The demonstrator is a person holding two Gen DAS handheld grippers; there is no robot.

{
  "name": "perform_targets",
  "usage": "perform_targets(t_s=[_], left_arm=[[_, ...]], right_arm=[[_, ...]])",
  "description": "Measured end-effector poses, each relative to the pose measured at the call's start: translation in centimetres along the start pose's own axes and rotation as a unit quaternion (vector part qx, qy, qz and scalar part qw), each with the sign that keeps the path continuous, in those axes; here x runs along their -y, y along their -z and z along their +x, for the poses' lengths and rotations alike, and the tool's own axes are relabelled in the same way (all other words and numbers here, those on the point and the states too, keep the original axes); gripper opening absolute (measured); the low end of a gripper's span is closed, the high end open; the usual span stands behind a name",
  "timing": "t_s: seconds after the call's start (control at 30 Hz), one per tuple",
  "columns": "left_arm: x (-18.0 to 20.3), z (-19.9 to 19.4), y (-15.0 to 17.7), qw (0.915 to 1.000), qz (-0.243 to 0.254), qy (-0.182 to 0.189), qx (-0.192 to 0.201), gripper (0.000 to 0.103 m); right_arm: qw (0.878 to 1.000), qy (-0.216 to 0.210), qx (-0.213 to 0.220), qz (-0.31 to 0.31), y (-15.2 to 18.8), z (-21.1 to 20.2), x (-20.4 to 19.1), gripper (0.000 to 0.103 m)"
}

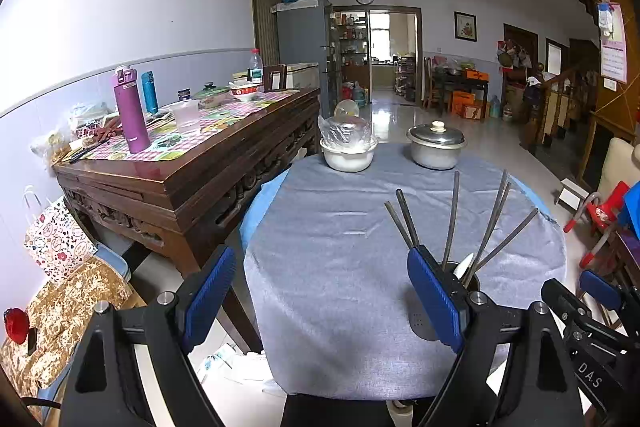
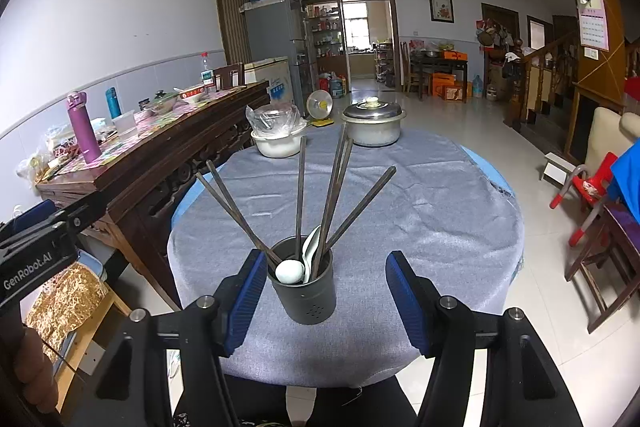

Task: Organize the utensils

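Chopsticks (image 2: pixel 300 187) and white spoons (image 2: pixel 290 271) stand in a dark holder (image 2: pixel 306 291) on the cloth-covered surface (image 2: pixel 420 207); both grippers' fingers (image 2: pixel 404 303) spread, empty.

Black gripper body (image 2: pixel 32 267) at left edge of right wrist view: "GenRobot.AI", white print. Black gripper body (image 1: pixel 592 367) at right edge of left wrist view: letters "DAS", possibly part of a longer word.

On the round table (image 2: pixel 440 195), the utensil holder (image 2: pixel 306 291) is standing at the near edge, toward six o'clock, with chopsticks (image 2: pixel 300 195) and spoons (image 2: pixel 298 267) sitting inside it. The plastic-covered bowl (image 2: pixel 278 139) is resting at eleven o'clock, the lidded pot (image 2: pixel 374 125) at twelve. The sideboard (image 2: pixel 160 155) is standing off at nine o'clock.
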State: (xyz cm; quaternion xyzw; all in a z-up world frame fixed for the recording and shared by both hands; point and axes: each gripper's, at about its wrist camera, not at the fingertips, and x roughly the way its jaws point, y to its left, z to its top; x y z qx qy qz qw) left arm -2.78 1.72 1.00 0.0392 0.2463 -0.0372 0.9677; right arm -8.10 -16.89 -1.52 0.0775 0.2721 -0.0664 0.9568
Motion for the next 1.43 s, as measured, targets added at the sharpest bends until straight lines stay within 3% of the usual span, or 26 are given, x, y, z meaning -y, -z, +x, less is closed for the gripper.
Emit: perform_targets(t_s=[1.1,1.37,1.43], left_arm=[[-0.4,0.3,0.3,1.0,0.001,-0.002,-0.005,0.088],[-0.6,1.5,0.4,1.0,0.001,-0.005,-0.005,0.088],[-0.9,3.1,0.3,0.9997,-0.003,-0.002,-0.024,0.088]], right_arm=[[1.0,0.006,-0.002,-0.006,0.1,0.8,-0.4,0.066],[1.0,0.007,-0.011,-0.01,0.1,2.0,-0.4,0.066],[1.0,0.01,-0.017,0.001,0.2,2.7,0.3,0.066]])
